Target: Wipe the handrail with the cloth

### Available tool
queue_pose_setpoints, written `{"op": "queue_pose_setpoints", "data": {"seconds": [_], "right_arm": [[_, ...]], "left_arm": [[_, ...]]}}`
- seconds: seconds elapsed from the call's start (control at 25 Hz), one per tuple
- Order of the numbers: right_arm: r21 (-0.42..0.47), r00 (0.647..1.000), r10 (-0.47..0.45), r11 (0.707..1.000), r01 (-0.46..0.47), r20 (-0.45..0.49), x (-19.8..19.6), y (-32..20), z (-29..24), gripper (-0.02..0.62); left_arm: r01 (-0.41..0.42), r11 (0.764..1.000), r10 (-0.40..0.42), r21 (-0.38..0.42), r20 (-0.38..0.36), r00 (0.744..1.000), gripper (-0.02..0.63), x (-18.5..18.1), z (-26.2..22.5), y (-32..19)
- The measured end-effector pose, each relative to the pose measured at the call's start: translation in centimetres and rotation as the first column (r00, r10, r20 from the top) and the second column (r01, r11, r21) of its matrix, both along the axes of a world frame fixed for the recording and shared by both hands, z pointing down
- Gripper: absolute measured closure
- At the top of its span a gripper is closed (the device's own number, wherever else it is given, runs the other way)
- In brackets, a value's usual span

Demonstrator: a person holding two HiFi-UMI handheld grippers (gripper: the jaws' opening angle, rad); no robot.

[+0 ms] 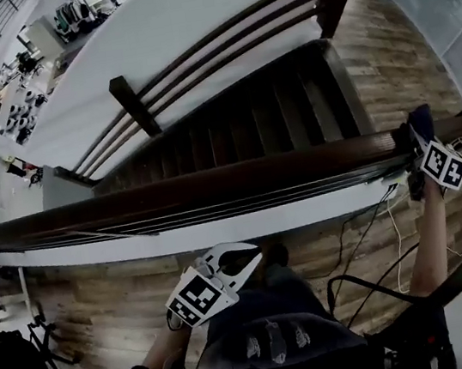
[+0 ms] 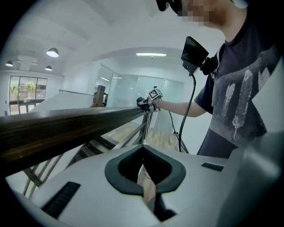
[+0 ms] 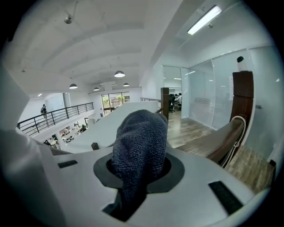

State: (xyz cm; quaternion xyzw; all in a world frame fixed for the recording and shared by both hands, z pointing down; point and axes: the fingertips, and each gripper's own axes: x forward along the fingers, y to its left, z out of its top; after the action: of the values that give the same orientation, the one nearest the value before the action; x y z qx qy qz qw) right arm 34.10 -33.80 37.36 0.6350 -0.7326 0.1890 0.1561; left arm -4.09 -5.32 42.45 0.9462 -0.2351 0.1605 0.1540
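Handrail point(image 1: 213, 182) wipe seems barely begun: right hand-held gripper point(image 1: 416, 138) clamps cloth point(image 1: 420, 120) at its right end; left hand-held gripper point(image 1: 241, 261) closed, empty.

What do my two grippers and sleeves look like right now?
The left claw and right claw are white shells with dark grey pads, each carrying a cube of black-and-white square markers. The T-shirt is dark, short-sleeved, with pale feather prints.
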Motion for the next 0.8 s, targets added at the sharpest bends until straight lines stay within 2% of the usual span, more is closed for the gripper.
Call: {"op": "queue_pose_setpoints", "data": {"seconds": [0.12, 0.24, 0.4, 0.52, 0.68, 0.8], "right_arm": [[-0.014, 0.989, -0.107, 0.994, 0.106, -0.105, -7.6, 1.3, 0.1, 0.528], [-0.03, 0.945, -0.248, 0.968, 0.247, -0.214, -15.8, 3.5, -0.2, 0.529], [-0.034, 0.887, -0.424, 0.904, 0.426, -0.183, -25.0, 6.7, -0.7, 0.528], [-0.036, 0.859, -0.474, 0.878, 0.476, -0.191, -30.6, 7.8, 0.0, 0.528], [-0.096, 0.785, -0.573, 0.818, 0.567, -0.237, -39.2, 9.5, 0.8, 0.529], [-0.093, 0.771, -0.581, 0.81, 0.579, -0.259, -45.2, 11.0, 0.6, 0.529]], "left_arm": [[0.003, 0.998, -0.008, -0.064, -0.074, 0.997, 0.6, -2.5, 0.3, 0.5], [0.072, 0.996, -0.076, -0.06, -0.063, 0.995, 0.6, -4.5, -0.3, 0.2], [0.164, 0.986, -0.166, -0.042, -0.034, 0.986, 0.6, -7.1, -1.1, 0.9], [0.195, 0.981, -0.195, -0.017, 0.014, 0.981, 0.6, -10.3, -0.6, 1.0], [0.234, 0.972, -0.234, 0.007, 0.042, 0.971, 0.6, -17.1, 0.3, 3.2], [0.278, 0.96, -0.279, 0.017, 0.022, 0.96, 0.6, -23.9, 0.6, 5.2]]}}
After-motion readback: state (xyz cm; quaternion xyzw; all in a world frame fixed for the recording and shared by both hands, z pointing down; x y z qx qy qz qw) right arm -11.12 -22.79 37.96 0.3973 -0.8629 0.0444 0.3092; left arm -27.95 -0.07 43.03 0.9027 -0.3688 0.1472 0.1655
